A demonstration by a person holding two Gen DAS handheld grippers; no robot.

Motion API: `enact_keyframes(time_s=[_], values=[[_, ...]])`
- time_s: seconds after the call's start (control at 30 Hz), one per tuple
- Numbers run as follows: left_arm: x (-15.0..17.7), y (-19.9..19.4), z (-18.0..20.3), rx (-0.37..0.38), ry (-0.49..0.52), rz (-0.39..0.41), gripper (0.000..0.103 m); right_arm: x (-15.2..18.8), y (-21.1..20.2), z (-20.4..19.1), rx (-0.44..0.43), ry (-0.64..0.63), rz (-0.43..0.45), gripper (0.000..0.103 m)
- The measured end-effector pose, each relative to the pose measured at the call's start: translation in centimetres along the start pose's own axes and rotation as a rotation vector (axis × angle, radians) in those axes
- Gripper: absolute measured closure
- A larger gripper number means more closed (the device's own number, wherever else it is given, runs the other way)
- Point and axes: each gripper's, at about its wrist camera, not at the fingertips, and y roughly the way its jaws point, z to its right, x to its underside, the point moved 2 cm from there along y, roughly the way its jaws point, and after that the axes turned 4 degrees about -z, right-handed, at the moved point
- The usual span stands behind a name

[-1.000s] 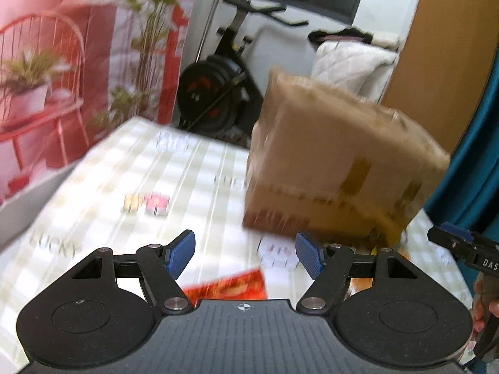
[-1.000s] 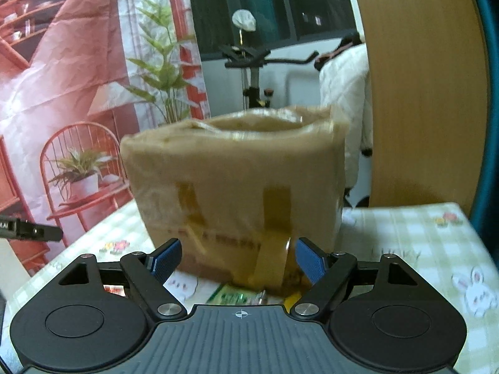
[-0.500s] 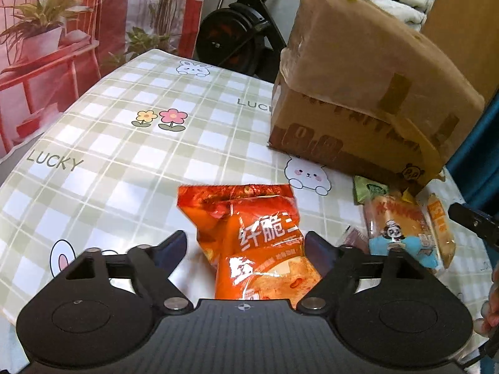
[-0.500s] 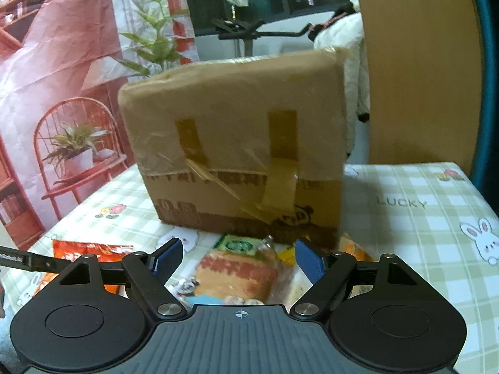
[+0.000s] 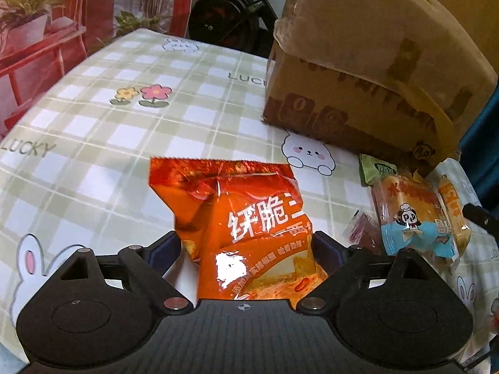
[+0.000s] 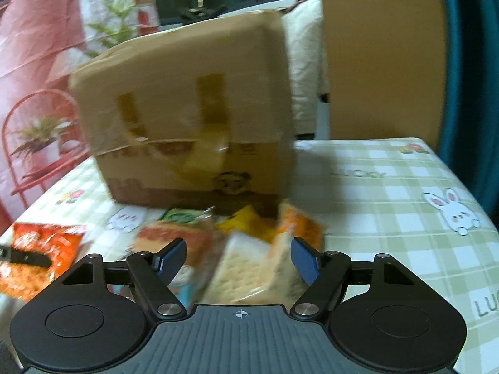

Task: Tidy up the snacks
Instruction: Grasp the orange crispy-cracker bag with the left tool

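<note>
The left gripper (image 5: 246,244), jaws just widening, straddles the orange bag (image 5: 246,218). Only the right view shows the cracker pack (image 6: 246,268) between the right gripper's (image 6: 238,257) narrowing, unclamped jaws.

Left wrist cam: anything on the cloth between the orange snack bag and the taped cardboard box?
Nothing lies there. In the left wrist view, only bare checked tablecloth separates the orange snack bag from the taped cardboard box.

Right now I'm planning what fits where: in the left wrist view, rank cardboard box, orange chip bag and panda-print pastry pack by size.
1. cardboard box
2. orange chip bag, though nearness inflates it
3. panda-print pastry pack
</note>
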Motion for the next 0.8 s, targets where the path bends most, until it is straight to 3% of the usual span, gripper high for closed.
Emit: enact_keyframes(time_s=[0.1,0.17,0.2,0.33,0.8], values=[[0.1,0.8,0.1,0.028,-0.019,-0.004,0.017,-0.3,1.5,2.1,0.030,0.054,-0.016,0.034],[0.1,0.8,0.4,0.060,-0.012,0.015,0.036,-0.2,2.6,3.3,0.036,0.100,-0.034,0.036],[0.0,0.7,0.5,0.078,-0.013,0.019,0.040,0.0,3.0,3.8,0.032,0.121,-0.042,0.038],[-0.5,0.6,0.8,0.053,0.000,0.051,0.042,0.6,4.1,4.8,0.006,0.184,-0.057,0.045],[-1.6,0.8,0.7,0.023,0.007,0.069,0.042,0.7,3.5,3.9,0.001,0.165,-0.031,0.046]])
